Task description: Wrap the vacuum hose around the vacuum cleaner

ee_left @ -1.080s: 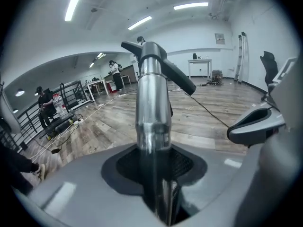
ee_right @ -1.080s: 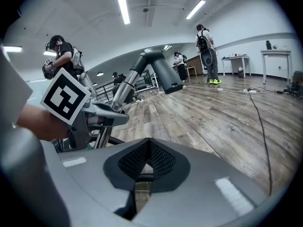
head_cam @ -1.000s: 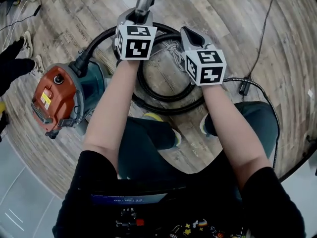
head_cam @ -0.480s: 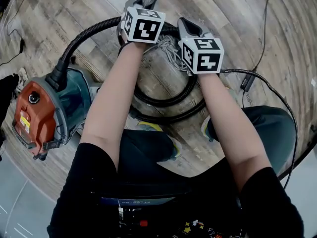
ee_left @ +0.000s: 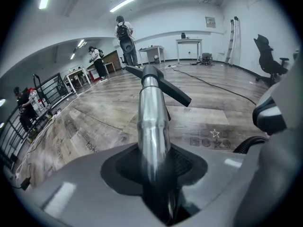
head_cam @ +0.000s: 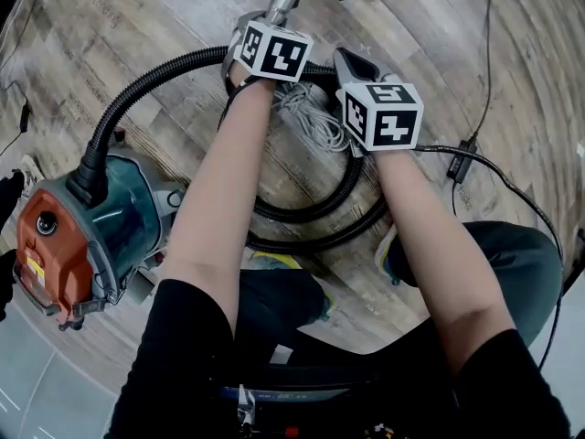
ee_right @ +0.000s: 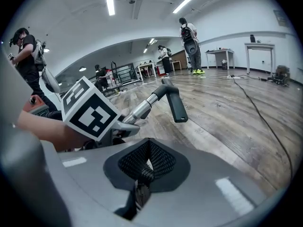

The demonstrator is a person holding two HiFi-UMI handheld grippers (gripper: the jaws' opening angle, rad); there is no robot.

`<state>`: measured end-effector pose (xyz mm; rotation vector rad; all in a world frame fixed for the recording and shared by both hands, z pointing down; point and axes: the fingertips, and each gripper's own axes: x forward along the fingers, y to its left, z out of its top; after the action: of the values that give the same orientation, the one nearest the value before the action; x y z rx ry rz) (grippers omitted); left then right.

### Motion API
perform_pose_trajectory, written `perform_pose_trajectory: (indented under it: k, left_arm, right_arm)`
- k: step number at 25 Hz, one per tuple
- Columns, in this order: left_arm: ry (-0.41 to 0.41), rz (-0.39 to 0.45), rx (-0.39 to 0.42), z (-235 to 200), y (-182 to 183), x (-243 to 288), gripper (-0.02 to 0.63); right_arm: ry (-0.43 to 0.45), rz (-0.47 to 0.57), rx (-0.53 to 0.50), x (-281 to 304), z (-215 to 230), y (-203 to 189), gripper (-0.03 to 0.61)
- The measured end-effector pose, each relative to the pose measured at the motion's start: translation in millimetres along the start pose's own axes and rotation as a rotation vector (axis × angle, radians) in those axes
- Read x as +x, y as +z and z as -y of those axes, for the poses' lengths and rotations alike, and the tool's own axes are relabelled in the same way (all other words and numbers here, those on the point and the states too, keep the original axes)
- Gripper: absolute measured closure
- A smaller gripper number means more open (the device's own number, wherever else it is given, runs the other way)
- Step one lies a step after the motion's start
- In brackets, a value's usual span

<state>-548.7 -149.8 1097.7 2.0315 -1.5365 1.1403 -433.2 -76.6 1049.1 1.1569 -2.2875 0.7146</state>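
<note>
Left tongs [ee_left: 152,171] are clamped tight on the metal wand [ee_left: 151,117]; the tube runs straight out between the jaws with no gap to either side. Right tongs [ee_right: 142,169] are pinched down too, and what sits in the mesh pads looks like a ribbed black section of the hose [head_cam: 146,90], which fits the head view, where that tool sits right over the hose beside the wand end.

Here's the change: over the last second the vacuum cleaner [head_cam: 69,245] has slid from the upper left of my head view down to the lower left. The stretch of hose arcing from its top up to my left tongs now reads longer and more drawn out. Both tools have kept their grip and barely shifted in the view, so I judge I'm pulling the wand end away from the canister and taking up slack.

For the task, that means nothing is wrapped yet. The cleaner stands on the floor [head_cam: 164,16] well apart from my tongs, and the rest of the hose lies in loose loops by my feet, with a grey cord [head_cam: 311,117] bundled inside them. I still need to carry this end round the body.
</note>
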Motion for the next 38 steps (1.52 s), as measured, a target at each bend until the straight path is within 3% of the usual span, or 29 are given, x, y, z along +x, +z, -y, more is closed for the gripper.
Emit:
perform_pose_trajectory:
  k: [9, 16, 18, 20, 27, 30, 38]
  left_arm:
    - [0.023, -0.007, -0.080, -6.4, -22.8, 4.1, 0.436]
    - [0.052, 0.018, -0.096, -11.6, -9.2, -35.4, 0.445]
    - [0.077, 0.039, -0.110, -16.7, 0.0, -54.6, 0.484]
    - [0.113, 0.078, -0.113, -23.7, 13.7, -76.3, 0.592]
    - [0.129, 0.289, -0.126, -33.2, 104.5, -170.0, 0.606]
    - [0.133, 0.329, -0.123, -31.6, 150.9, -219.6, 0.606]
    - [0.139, 0.434, -0.215, -38.0, 299.0, -403.8, 0.606]
  right_arm:
    - [0.049, -0.014, 0.001, 20.0, -5.7, -9.8, 0.557]
    - [0.084, 0.017, -0.001, 13.2, -24.9, 13.9, 0.557]
    - [0.090, 0.010, -0.019, 9.5, -29.0, 20.0, 0.557]
    - [0.093, 0.007, -0.040, 4.3, -30.7, 29.0, 0.557]
    - [0.108, 0.080, -0.073, -45.5, -41.0, 108.7, 0.557]
    - [0.116, 0.102, -0.079, -86.8, -52.2, 160.6, 0.557]
    - [0.159, 0.164, -0.083, -239.8, -88.1, 320.5, 0.557]
